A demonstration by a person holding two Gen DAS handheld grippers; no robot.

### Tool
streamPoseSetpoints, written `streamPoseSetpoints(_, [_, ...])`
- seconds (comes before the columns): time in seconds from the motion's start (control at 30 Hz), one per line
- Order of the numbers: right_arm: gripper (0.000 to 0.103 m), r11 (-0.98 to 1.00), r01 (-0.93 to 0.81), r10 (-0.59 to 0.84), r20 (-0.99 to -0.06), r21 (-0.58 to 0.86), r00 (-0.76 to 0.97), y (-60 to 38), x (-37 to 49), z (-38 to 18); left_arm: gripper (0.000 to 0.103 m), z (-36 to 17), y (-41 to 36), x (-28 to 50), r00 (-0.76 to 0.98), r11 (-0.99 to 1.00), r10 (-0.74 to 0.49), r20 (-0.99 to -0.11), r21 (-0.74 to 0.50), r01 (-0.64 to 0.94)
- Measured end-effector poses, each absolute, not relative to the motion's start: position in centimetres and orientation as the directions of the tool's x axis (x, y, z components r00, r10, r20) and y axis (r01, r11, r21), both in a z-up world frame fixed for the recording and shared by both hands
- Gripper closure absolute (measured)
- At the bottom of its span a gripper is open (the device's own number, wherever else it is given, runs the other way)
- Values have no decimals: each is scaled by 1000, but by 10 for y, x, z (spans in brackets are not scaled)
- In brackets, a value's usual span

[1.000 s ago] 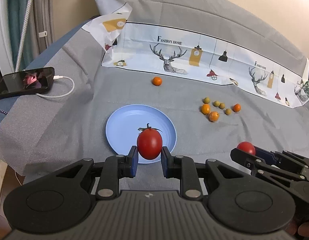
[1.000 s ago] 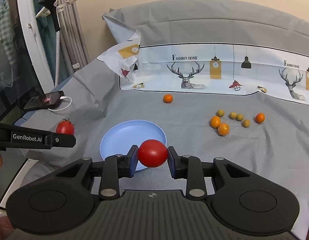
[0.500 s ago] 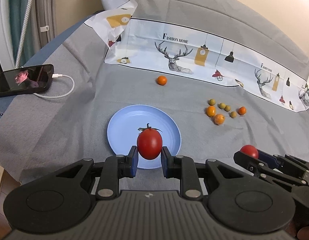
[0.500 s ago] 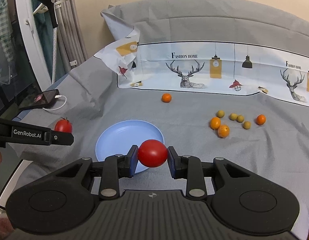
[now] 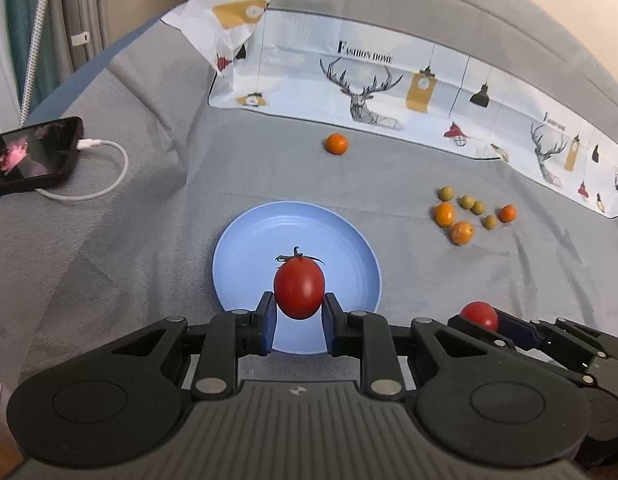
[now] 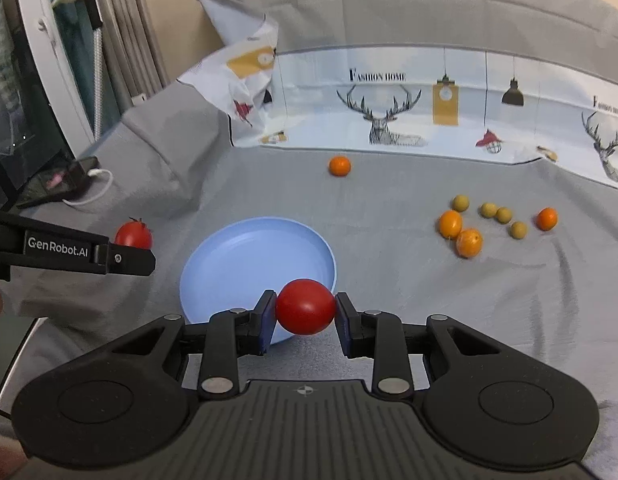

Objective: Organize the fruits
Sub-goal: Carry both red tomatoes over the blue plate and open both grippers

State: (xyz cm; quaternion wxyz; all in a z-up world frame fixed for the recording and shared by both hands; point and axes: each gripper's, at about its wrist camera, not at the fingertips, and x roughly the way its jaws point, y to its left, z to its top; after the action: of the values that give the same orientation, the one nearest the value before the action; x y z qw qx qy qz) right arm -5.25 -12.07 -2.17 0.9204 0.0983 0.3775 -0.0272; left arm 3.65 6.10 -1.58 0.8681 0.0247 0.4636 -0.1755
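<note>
Our left claw [image 5: 299, 322] grips a stemmed tomato [image 5: 299, 288] above the blue plate [image 5: 245, 248]; our right claw [image 6: 305, 322] clamps another tomato [image 6: 305, 306] over the plate's five o'clock rim.

Stemmed red tomato [image 5: 299, 289] in the left claw [image 5: 297, 322] above blue plate [image 5: 245, 264].

- A red stemmed tomato [image 5: 299, 289], calyx up, is clamped upright between gripper pads above the blue plate [image 5: 245, 248].
- A second, stemless tomato [image 6: 305, 306] is clamped sideways at the plate's near rim.
- One orange fruit [image 5: 336, 144] lies alone beyond the plate.
- Orange and olive-green small fruits [image 5: 461, 233] cluster on grey cloth to the plate's right.
</note>
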Motion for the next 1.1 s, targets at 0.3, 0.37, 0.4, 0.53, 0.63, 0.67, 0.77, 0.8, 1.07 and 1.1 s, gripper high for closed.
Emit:
streamPoseSetpoints(0.3, [70,985,81,60,-739,154,671,-111,-6,-53,77,-55,47,79,452,942,-233,-861,-84,325])
streamPoseSetpoints(0.37, [70,986,69,68,-748,151,660,-109,4,-61,77,-65,45,89,448,945,-214,-868,-68,320])
streamPoseSetpoints(0.4, [70,987,65,71,-752,149,655,-108,10,-64,77,-69,44,93,446,946,-204,-872,-57,320])
streamPoseSetpoints(0.53, [70,987,55,82,-775,149,627,-107,28,-79,77,-88,42,110,417,949,-177,-892,-42,312])
streamPoseSetpoints(0.63, [70,989,47,86,-791,143,606,-106,39,-90,77,-100,43,120,400,951,-156,-903,-28,307])
streamPoseSetpoints(0.67, [70,989,43,87,-796,141,599,-106,43,-94,77,-104,43,123,396,952,-151,-906,-25,305])
streamPoseSetpoints(0.77, [70,991,26,94,-808,134,582,-101,53,-103,77,-112,43,131,390,954,-134,-911,-12,299])
streamPoseSetpoints(0.8, [70,991,21,95,-809,131,580,-100,56,-104,77,-112,43,133,390,954,-133,-911,-10,301])
streamPoseSetpoints(1.07, [20,995,22,63,-770,100,635,-97,61,-75,1,-72,51,115,494,947,-196,-847,-34,319])
streamPoseSetpoints(1.1, [17,995,26,60,-768,100,638,-99,56,-70,1,-67,53,109,494,945,-202,-846,-34,327])
